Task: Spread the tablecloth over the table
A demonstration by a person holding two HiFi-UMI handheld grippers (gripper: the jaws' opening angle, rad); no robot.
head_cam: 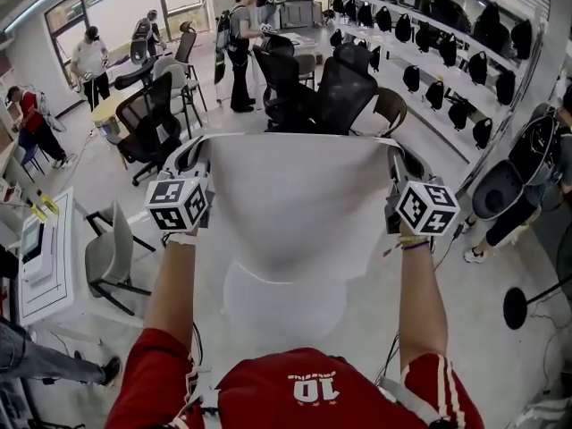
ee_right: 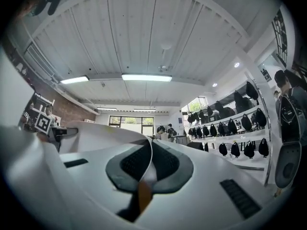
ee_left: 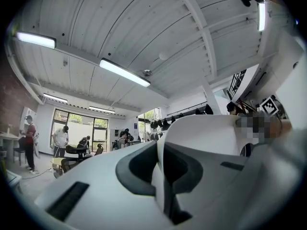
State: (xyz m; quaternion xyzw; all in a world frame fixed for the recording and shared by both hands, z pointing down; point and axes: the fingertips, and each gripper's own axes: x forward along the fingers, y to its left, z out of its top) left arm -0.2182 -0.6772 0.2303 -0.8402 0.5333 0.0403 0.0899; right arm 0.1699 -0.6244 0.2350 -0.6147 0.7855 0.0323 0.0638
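I hold the white tablecloth (head_cam: 295, 204) up in front of me by its top edge, one corner in each pair of tongs; my left gripper (head_cam: 195, 153) is clamped on the left corner and my right gripper (head_cam: 399, 155) on the right corner, with the edge drawn fairly straight between them. In the left gripper view the jaws of the left gripper (ee_left: 160, 163) are closed on a thin fold of the cloth (ee_left: 211, 133), which runs off to the right in a smooth curve. In the right gripper view the right gripper (ee_right: 146, 169) pinches the cloth (ee_right: 96, 133) the same way, the sheet sweeping away to the left. Both grippers point upward, so these two views look at the ceiling and its strip lights (ee_right: 146, 77).

From my head view the cloth hangs down from the grippers toward me and covers what is under it; I cannot tell where the table stands. The left marker cube (head_cam: 179, 204) and right marker cube (head_cam: 426, 206) sit just above my wrists. Black office chairs (head_cam: 344, 92) stand beyond the cloth; shelves of black bags (head_cam: 447, 25) line the wall to the right.
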